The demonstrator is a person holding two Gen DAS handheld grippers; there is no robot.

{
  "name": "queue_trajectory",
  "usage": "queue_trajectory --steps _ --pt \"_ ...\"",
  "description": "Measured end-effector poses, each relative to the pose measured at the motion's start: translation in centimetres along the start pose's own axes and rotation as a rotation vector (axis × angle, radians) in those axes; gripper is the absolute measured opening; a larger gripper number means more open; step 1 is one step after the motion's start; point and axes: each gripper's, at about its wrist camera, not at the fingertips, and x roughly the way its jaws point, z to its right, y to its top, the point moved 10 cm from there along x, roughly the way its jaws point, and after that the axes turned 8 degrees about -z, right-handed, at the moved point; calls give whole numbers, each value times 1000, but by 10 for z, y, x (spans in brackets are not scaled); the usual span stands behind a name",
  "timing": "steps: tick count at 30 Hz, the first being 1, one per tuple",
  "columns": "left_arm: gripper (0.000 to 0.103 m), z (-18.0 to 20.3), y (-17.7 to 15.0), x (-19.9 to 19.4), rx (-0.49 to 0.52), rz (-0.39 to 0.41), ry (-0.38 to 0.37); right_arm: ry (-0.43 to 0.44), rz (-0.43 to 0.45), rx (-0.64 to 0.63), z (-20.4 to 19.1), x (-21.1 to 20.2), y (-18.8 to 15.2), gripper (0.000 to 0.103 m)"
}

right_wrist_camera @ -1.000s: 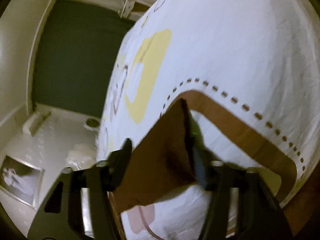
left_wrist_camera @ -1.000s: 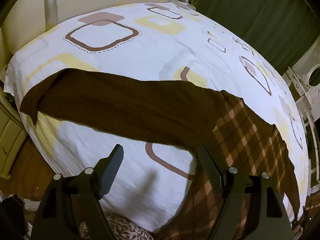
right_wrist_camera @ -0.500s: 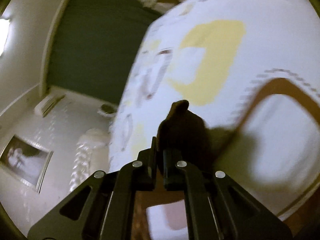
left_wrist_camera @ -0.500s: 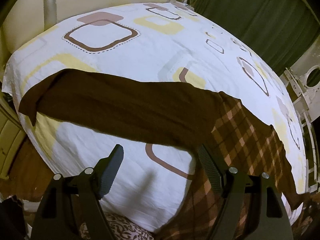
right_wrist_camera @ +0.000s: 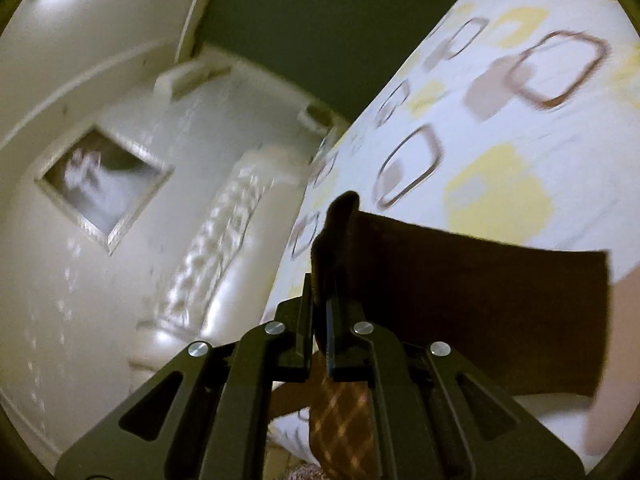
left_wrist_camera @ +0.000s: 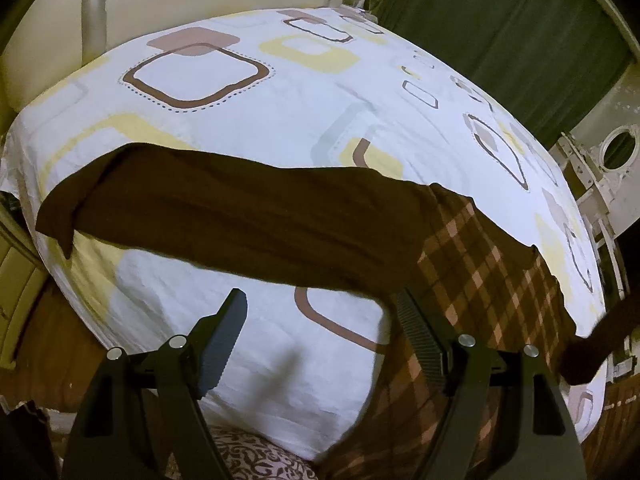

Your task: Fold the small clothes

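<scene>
A dark brown garment (left_wrist_camera: 248, 216) with a brown plaid part (left_wrist_camera: 492, 280) lies spread across the patterned bed sheet (left_wrist_camera: 248, 120). My left gripper (left_wrist_camera: 320, 316) is open and empty, hovering over the sheet just in front of the garment's near edge. My right gripper (right_wrist_camera: 319, 300) is shut on a brown edge of the garment (right_wrist_camera: 480, 312) and holds it lifted off the bed; plaid cloth (right_wrist_camera: 344, 424) hangs below the jaws. That lifted end shows at the right edge of the left wrist view (left_wrist_camera: 592, 356).
A cream padded headboard (left_wrist_camera: 180, 0) stands behind the bed, with a green curtain (left_wrist_camera: 500, 32) at the back right. White furniture (left_wrist_camera: 600, 168) stands right of the bed. A framed picture (right_wrist_camera: 104, 188) hangs on the wall. A patterned cloth (left_wrist_camera: 256, 456) lies below the bed's near edge.
My right gripper closed on the garment's edge and lifted it up off the sheet, swinging its view toward the wall. The left gripper stayed open and nearly still.
</scene>
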Motion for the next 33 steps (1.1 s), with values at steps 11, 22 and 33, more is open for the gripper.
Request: queue_trajectory --steps 11,22,33 --pt "77 -6 2 -1 1 19 -20 -60 -329 -95 -47 196 -106 4" --pt "77 -13 1 5 -40 1 -63 -247 -550 -241 -37 304 -218 4" --pt "77 -15 -5 13 -63 -23 -87 -278 -641 -250 -27 340 -262 17"
